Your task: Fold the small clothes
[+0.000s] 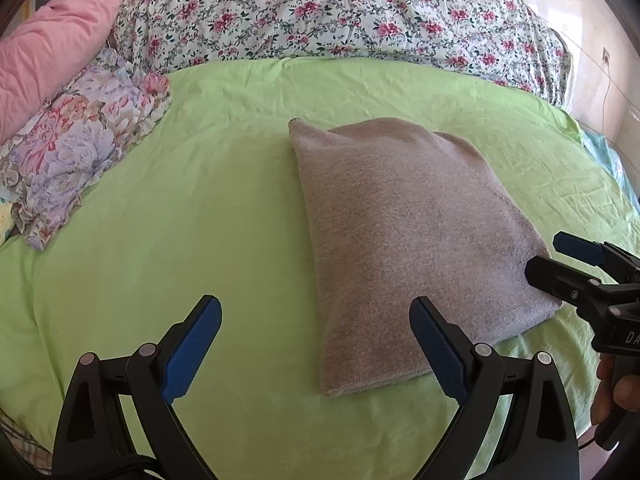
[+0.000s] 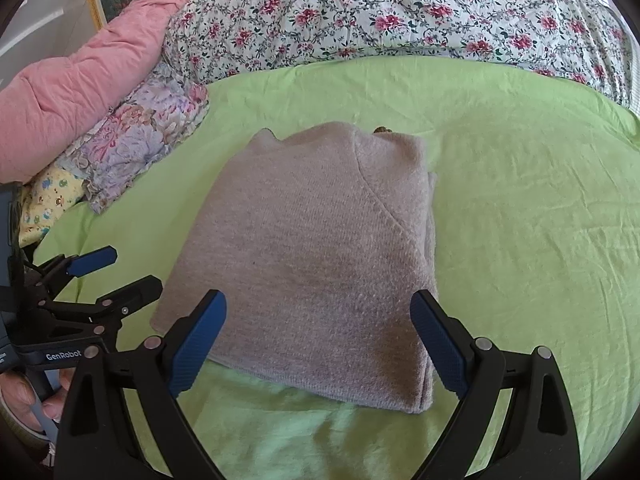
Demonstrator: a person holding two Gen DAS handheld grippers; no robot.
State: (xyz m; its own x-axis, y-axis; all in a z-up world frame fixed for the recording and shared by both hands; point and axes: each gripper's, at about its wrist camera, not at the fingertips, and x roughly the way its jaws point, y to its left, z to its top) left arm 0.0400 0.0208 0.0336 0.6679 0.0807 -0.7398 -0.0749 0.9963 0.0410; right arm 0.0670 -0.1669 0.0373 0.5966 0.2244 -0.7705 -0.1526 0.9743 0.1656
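Sweater [image 2: 316, 264], one, folded and grey, is lying mid-bed on the green sheet [image 2: 520, 220]. Two hand-held grippers are hovering released: left hand-held gripper [image 1: 316, 320] at 7 o'clock, reading "GenRobot"; right hand-held gripper [image 2: 318, 316] at 6.

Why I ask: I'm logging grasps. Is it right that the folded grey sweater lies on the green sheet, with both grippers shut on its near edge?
Not quite. The folded grey sweater does lie on the green sheet, but both wrist views show the left gripper and the right gripper open, holding nothing.
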